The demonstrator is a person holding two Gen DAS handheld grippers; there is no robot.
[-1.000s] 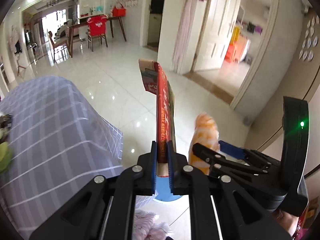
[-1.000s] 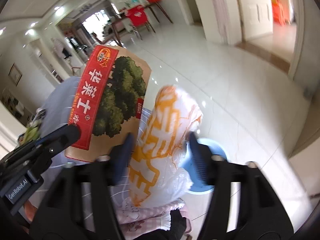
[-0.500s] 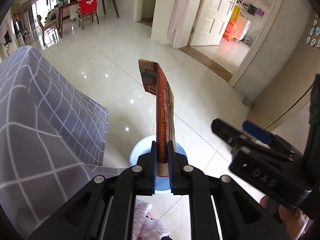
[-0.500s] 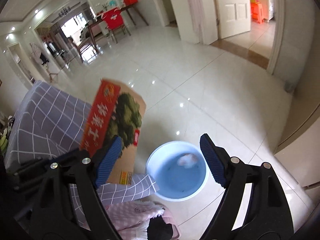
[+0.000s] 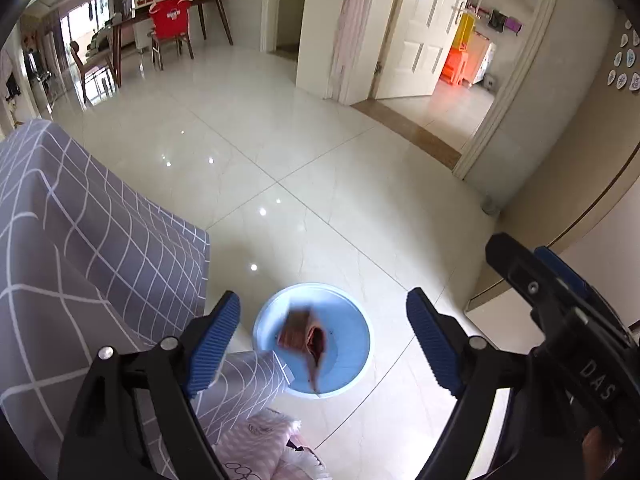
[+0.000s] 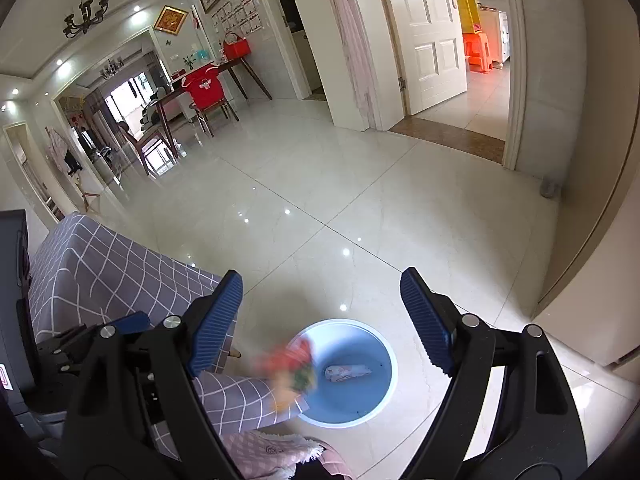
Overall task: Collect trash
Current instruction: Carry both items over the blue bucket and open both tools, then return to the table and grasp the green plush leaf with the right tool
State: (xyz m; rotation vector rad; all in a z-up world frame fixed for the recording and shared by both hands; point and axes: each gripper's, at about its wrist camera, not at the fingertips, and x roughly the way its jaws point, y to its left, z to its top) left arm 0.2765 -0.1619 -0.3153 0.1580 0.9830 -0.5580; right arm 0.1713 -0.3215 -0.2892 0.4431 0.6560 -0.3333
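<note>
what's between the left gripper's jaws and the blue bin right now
Only air: the opening left gripper has nothing between its jaws; the package falls into the blue bin, left wrist view.

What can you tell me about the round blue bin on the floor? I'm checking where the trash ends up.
The round blue bin is an open-topped, plastic-looking tub with a paler rim, standing upright on the glossy tiled floor beside the grey checked cloth. A crumpled white wrapper lies on its bottom. A blurred red and green packet is at its rim, apparently dropping in.
</note>
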